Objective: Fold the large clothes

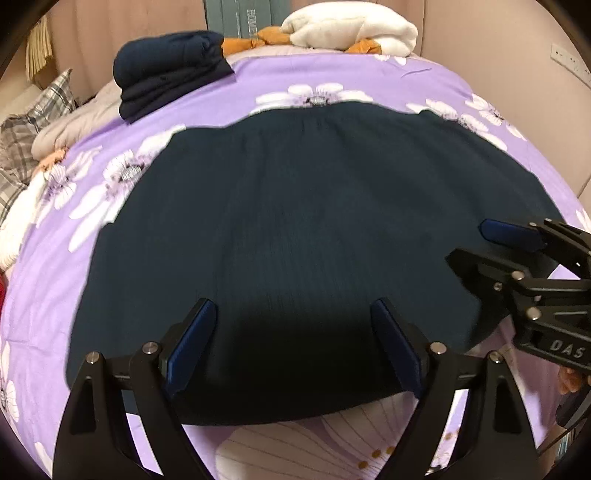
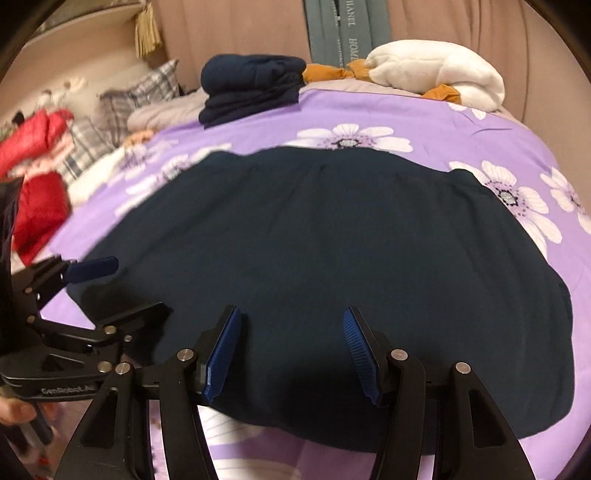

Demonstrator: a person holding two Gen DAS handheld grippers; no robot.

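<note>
A large dark navy garment (image 1: 303,229) (image 2: 332,251) lies spread flat on the purple flowered bedspread (image 1: 258,81) (image 2: 424,118), its near hem towards me. My left gripper (image 1: 292,302) hangs open over the near edge of the garment, blue pads wide apart with nothing between them. From the right wrist view it comes in at the left (image 2: 140,285), over the garment's left corner. My right gripper (image 2: 291,310) is also open above the near hem, with nothing pinched. In the left wrist view it enters from the right (image 1: 467,242) over the garment's right side.
A folded stack of dark blue clothes (image 1: 170,70) (image 2: 255,88) sits at the far left of the bed. A white plush blanket (image 1: 351,29) (image 2: 439,70) and orange cloth (image 2: 325,72) lie by the padded headboard. Plaid pillows (image 2: 122,107) and red clothing (image 2: 37,177) are at the left.
</note>
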